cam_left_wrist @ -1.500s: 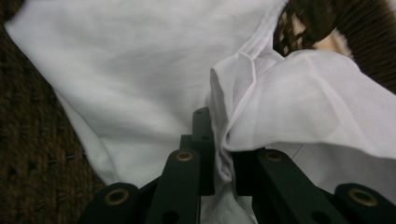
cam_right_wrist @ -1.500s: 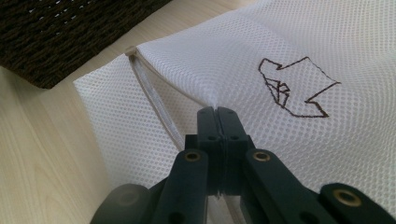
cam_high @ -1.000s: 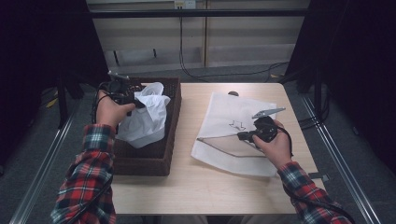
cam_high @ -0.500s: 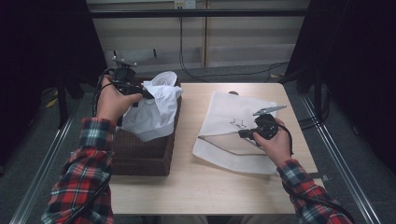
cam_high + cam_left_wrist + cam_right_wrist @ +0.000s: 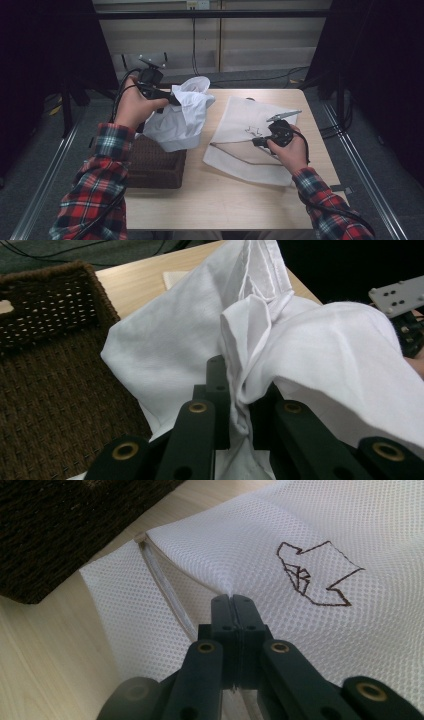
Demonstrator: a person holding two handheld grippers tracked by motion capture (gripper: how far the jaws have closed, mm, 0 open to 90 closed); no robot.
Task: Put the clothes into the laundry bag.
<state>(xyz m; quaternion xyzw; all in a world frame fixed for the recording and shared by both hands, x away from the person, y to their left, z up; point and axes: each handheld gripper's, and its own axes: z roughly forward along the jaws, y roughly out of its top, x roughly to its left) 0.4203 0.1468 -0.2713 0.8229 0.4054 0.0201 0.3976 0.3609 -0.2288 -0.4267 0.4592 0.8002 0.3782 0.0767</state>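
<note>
A crumpled white cloth (image 5: pixel 180 120) hangs above the far end of the brown wicker basket (image 5: pixel 155 165), and my left gripper (image 5: pixel 172 98) is shut on a bunched fold of it. In the left gripper view the fabric (image 5: pixel 310 355) is pinched between the black jaws of the left gripper (image 5: pixel 240 390), with the basket (image 5: pixel 50 365) below. A white mesh bag (image 5: pixel 250 130) with a dark arrow drawing lies on the table at the right. My right gripper (image 5: pixel 257 141) is shut on its top layer near the zipped mouth. In the right gripper view that layer of the mesh bag (image 5: pixel 320 540) is tented up at the right gripper (image 5: pixel 232 602).
The light wooden table (image 5: pixel 225 200) has bare room in front of the bag and basket. The basket stands along the table's left edge. Metal rails run along the floor on both sides, and cables lie behind the table.
My left hand has raised the white cloth out of the basket and carried it farther back and toward the bag. The right hand and the bag have stayed put.
</note>
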